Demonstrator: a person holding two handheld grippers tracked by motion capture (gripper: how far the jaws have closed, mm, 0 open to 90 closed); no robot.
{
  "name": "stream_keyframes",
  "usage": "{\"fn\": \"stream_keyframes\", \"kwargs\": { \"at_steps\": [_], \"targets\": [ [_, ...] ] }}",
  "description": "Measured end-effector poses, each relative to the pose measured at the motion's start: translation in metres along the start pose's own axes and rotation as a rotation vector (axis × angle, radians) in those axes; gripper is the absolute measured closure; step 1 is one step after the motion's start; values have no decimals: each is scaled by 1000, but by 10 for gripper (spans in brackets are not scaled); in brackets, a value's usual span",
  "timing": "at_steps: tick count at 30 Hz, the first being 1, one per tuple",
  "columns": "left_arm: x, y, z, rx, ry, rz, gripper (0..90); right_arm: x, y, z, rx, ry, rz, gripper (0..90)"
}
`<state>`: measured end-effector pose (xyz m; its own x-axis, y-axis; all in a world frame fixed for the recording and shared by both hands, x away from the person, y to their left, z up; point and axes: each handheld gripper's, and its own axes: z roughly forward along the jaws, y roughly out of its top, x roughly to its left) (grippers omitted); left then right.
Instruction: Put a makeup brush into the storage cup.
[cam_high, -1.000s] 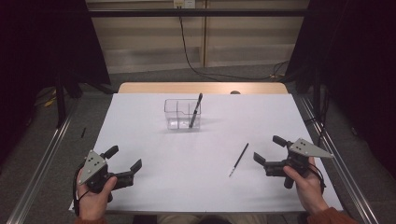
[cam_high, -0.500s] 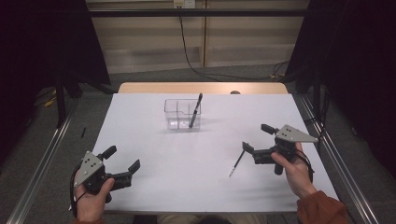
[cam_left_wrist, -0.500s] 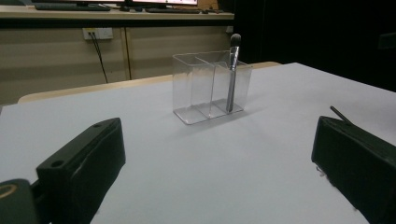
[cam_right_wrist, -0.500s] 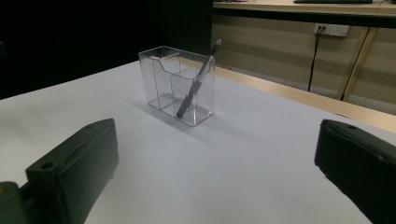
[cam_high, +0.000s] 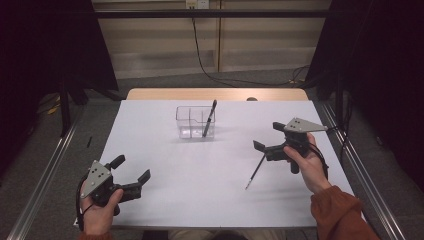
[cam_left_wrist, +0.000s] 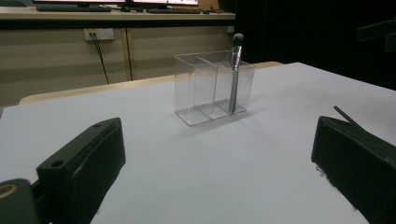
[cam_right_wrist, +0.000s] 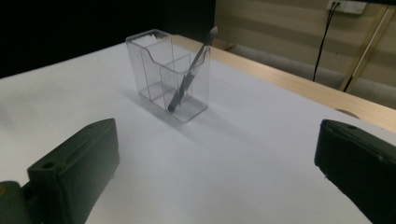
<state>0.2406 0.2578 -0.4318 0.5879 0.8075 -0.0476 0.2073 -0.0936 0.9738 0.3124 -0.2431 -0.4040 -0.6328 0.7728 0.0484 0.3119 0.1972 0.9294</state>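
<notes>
A clear plastic organizer with several compartments stands at the table's back middle. A dark brush leans upright in its right compartment. A second thin dark brush lies flat on the white table right of centre. My right gripper is open, held just beyond that brush's far end with nothing between its jaws. My left gripper rests open near the front left corner. In the left gripper view the organizer and its brush stand ahead of my open left gripper. The right gripper view shows the organizer beyond my open right gripper.
A white sheet covers the table, leaving a wooden strip bare at the far edge. Metal rails run along both sides. A black cable hangs down the back wall.
My right gripper has moved forward and left from the front right, up to the far end of the lying brush. The left gripper has barely shifted.
</notes>
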Motion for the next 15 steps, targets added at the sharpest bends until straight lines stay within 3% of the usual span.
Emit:
{"fn": "stream_keyframes", "kwargs": {
  "at_steps": [8, 15],
  "targets": [
    [0, 0, 1, 9, -12, 6, 29, -2, 5, 7, 120, 26, -49, 0],
    [2, -1, 1, 16, -15, 6, 31, -3, 11, 15, 320, 102, -102, 6]
  ]
}}
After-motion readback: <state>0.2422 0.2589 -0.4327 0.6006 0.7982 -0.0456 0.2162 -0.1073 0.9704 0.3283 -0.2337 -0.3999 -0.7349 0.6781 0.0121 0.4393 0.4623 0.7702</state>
